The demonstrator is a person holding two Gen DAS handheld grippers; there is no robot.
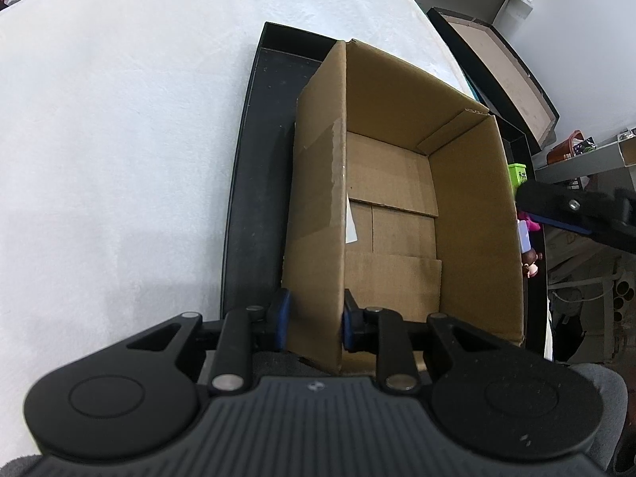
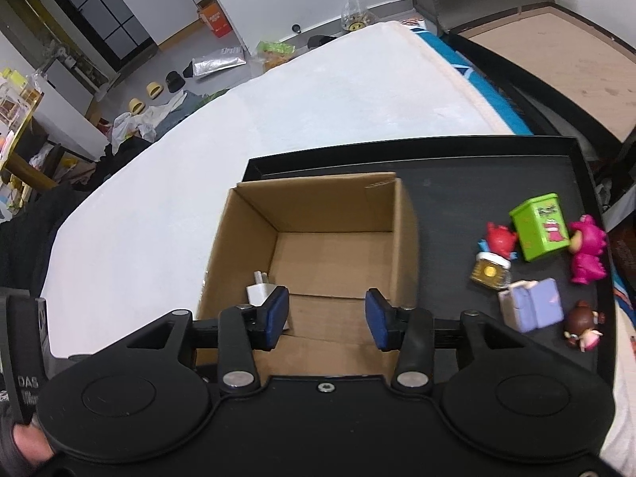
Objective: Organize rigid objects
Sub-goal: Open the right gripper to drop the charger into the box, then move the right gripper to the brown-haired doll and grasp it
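Two views share one scene: a white bed [image 2: 318,91] carrying a black tray [image 2: 477,167], and on the tray an open cardboard box [image 2: 338,246]. The bed stretches well ahead of both grippers and off to the left, bare and wide. The tray's long axis runs away from the left gripper [image 1: 314,318]; in the right wrist view it spreads sideways, its far rim ahead and its right rim at the bed's edge.

The box stands upright, mouth up, long axis pointing ahead from the left gripper. That gripper is nearly closed, clamped on the box's left wall [image 1: 318,206] at the near corner, one pad outside and one inside. A dark strip of tray lies free to its left.

The right gripper [image 2: 326,314] hangs over the box's near edge, jaws partly apart with nothing between them. Just ahead of its left finger, inside the box by the left wall, sits a white charger [image 2: 260,292], prongs up; the left wrist view does not show it.

Right of the right gripper, on open tray, lie small toys: a green box [image 2: 540,226] tilted, a magenta figure [image 2: 588,250], a lilac block [image 2: 532,310], a red figure [image 2: 499,238], a gold jar [image 2: 491,272] and a brown-haired doll [image 2: 582,324]. The left view shows only slivers of them past the box's right wall.
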